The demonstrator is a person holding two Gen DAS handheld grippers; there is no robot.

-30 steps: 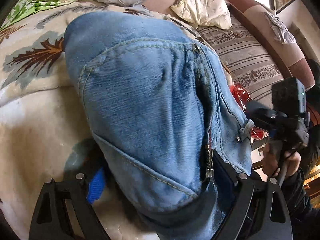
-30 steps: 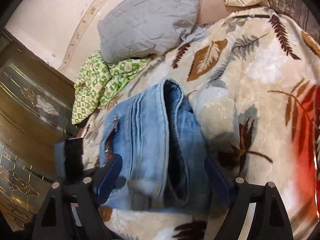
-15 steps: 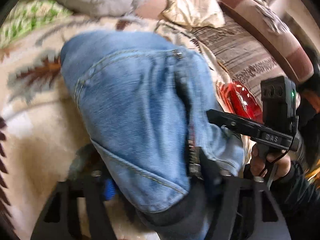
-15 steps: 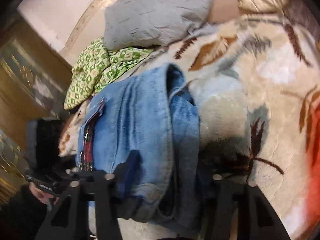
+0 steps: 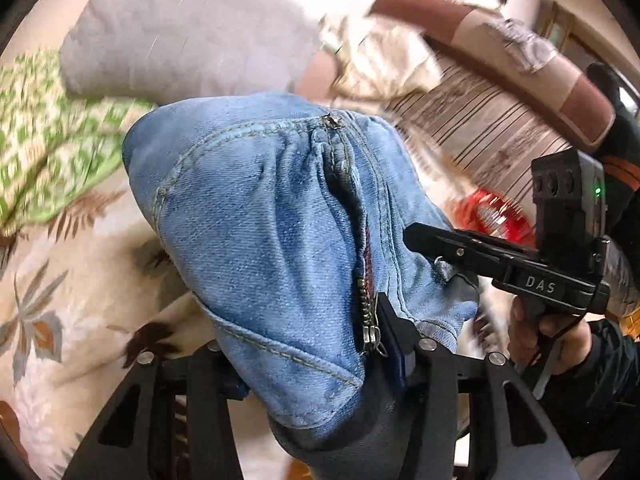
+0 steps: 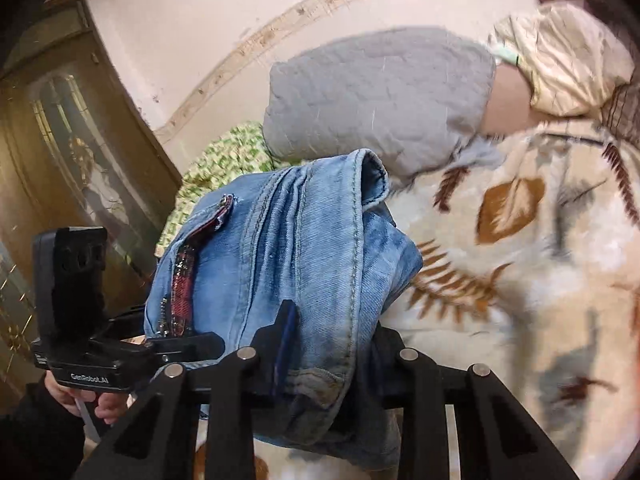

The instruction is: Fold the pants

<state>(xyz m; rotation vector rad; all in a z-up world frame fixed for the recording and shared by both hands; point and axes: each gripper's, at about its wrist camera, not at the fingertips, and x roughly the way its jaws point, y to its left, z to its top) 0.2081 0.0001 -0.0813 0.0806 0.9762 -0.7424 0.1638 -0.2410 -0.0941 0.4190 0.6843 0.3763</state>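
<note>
The pants (image 5: 272, 216) were faded blue denim, folded into a thick, rounded bundle with raised double-stitched seams, a metal zipper running down the front and a strip of dark red lining showing beside the teeth. They hung bunched between the two grippers, lifted clear of the blanket (image 5: 52, 280), a plush cream one printed with brown and grey leaves that covered the bed.

Behind the bundle lay a grey quilted pillow (image 6: 380, 96), a crumpled green-and-white patterned cloth (image 5: 44, 136) and a shiny cream pillow (image 6: 560, 60). A striped cushion (image 5: 492, 128) leaned against a padded maroon and beige headboard (image 5: 520, 52). Something red and glossy (image 5: 492, 212) sat just beyond the pants, too blurred to identify. A dark wooden door with glass panels (image 6: 68, 152) stood at the left of the right wrist view.

The left gripper (image 5: 316, 360) pointed steeply down, its jaws closing with the waist end of the bundle pressed between them, a blue pad against the denim by the zipper pull. The right gripper (image 6: 332, 344) pointed down at a shallower slant, its jaws closing too, pinching a thick folded seam edge. In each view the opposite gripper showed from the side, held by a hand (image 5: 548, 336) in a dark sleeve.
</note>
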